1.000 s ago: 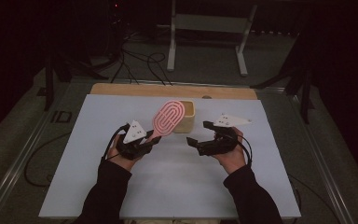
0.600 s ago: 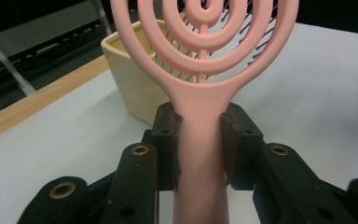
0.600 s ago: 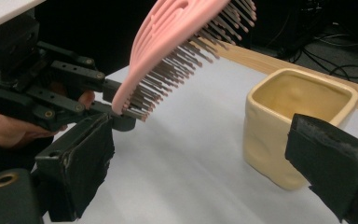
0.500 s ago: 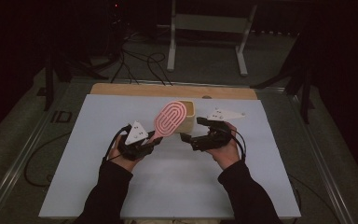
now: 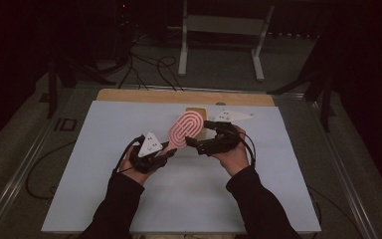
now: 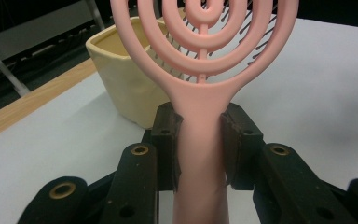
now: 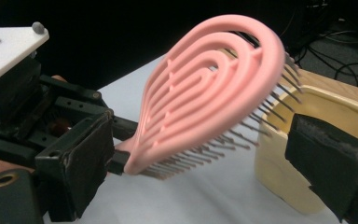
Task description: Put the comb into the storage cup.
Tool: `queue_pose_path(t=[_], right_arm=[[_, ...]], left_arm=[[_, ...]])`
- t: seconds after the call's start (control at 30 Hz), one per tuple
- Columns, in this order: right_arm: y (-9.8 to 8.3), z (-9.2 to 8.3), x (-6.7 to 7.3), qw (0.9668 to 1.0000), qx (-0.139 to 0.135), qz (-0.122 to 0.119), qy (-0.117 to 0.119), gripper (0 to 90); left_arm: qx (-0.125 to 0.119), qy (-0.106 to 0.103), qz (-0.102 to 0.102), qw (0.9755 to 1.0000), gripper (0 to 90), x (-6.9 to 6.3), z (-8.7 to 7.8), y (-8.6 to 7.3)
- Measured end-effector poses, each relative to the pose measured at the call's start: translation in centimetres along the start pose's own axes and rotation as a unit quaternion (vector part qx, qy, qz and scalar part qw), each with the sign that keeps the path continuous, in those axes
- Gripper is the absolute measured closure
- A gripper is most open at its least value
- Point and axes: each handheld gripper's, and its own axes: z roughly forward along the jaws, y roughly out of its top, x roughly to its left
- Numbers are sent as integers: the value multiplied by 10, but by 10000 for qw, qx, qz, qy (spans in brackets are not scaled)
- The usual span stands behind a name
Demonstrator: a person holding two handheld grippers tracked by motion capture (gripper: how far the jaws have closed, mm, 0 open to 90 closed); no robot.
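The left gripper (image 5: 165, 152) is clenched on the handle of a pink plastic hairbrush with an oval, ring-slotted head and thin dark bristles (image 5: 186, 128); in the left gripper view both black pads press against the sides of the handle just below the head (image 6: 200, 135). The brush rises at a slant from these jaws, away from the person and toward the right gripper, clear of the table surface, with its bristles facing the right gripper. The right gripper (image 5: 199, 142) is released: in the right gripper view its two padded jaws stand wide apart, one at either side of the brush head (image 7: 205, 102), and neither pad touches it. Just behind the brush head stands a small cream-coloured square ceramic pot with an open top (image 5: 198, 113), upright on the table; whether the bristles touch its rim cannot be determined. Both grippers are held in the person's hands, with dark sleeves entering from the near edge. The work surface is a white sheet laid over a table (image 5: 104, 189), with a bare wooden strip (image 5: 144, 95) exposed along the far edge.
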Motion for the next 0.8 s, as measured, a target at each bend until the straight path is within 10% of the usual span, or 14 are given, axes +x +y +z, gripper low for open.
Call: queue_pose_path(t=[0.57,0.8], right_arm=[[3,19,1,9993,231,236,202,134],[3,21,-1,9982,236,437,341,335]], left_arm=[[-37,-74,113,9999,701,-8,3,1],[-78,-72,115,9999,701,-8,2,2]])
